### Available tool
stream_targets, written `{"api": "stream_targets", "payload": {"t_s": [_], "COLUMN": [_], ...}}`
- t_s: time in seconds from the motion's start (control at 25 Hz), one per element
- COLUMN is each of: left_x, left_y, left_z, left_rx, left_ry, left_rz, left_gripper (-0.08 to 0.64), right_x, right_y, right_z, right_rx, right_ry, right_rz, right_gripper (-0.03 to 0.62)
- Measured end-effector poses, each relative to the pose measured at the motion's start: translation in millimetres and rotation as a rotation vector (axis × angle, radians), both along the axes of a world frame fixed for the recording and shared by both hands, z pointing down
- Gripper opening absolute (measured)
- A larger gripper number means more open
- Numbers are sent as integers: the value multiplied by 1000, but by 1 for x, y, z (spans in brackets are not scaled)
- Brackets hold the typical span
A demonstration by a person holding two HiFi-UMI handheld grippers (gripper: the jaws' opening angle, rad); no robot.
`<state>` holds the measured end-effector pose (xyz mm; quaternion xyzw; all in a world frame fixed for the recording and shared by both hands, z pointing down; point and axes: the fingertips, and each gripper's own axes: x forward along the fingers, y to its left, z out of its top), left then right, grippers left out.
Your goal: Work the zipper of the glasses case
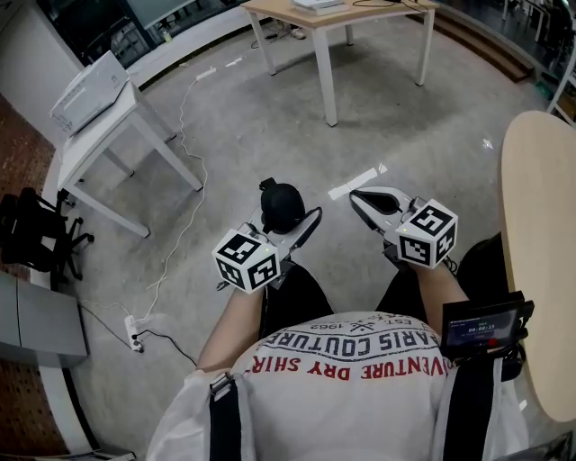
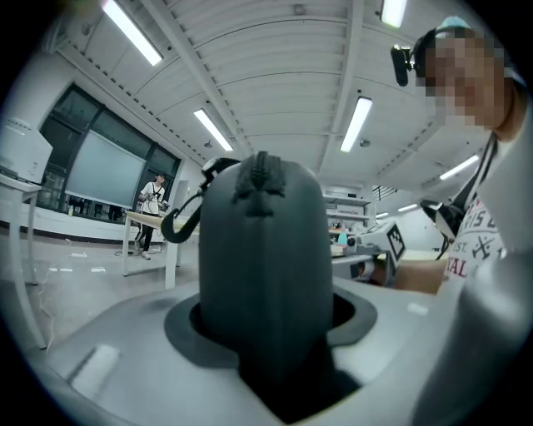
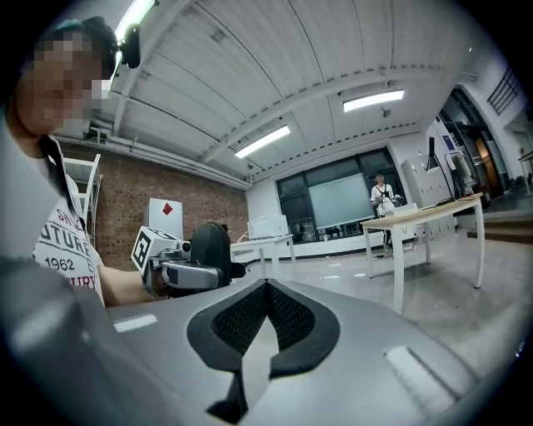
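A black zippered glasses case [image 1: 282,206] stands on end between the jaws of my left gripper [image 1: 301,225], which is shut on it. Seen from the left gripper view, the case [image 2: 265,266] fills the middle, its zipper [image 2: 261,179] running over the top with a black loop [image 2: 179,220] hanging at the left. My right gripper [image 1: 360,200] hangs to the right of the case, apart from it, its jaws shut with nothing between them. The right gripper view shows its black pads [image 3: 266,320] meeting, and the left gripper with the case [image 3: 210,254] off to the left.
Below me is a grey floor with a white cable [image 1: 184,162] and a power strip [image 1: 133,331]. A white table [image 1: 108,135] stands at the left, a wooden table [image 1: 337,22] ahead, a round tabletop [image 1: 540,252] at the right. A person [image 2: 152,212] stands far off.
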<state>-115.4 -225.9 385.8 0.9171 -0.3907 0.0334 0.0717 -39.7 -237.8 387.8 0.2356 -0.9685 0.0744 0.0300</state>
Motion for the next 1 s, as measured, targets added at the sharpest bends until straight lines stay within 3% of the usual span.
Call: {"api": "stream_targets", "payload": {"t_s": [1.0], "left_x": [5], "left_y": [-5], "left_z": [3], "left_rx": [-25], "left_ry": [-1], "left_rz": [17], "left_gripper": [245], "right_x": [-7], "right_y": [2], "right_z": [4], "right_rx": [2], "right_ry": [25], "right_rz": [-17], "right_gripper": [-3]}}
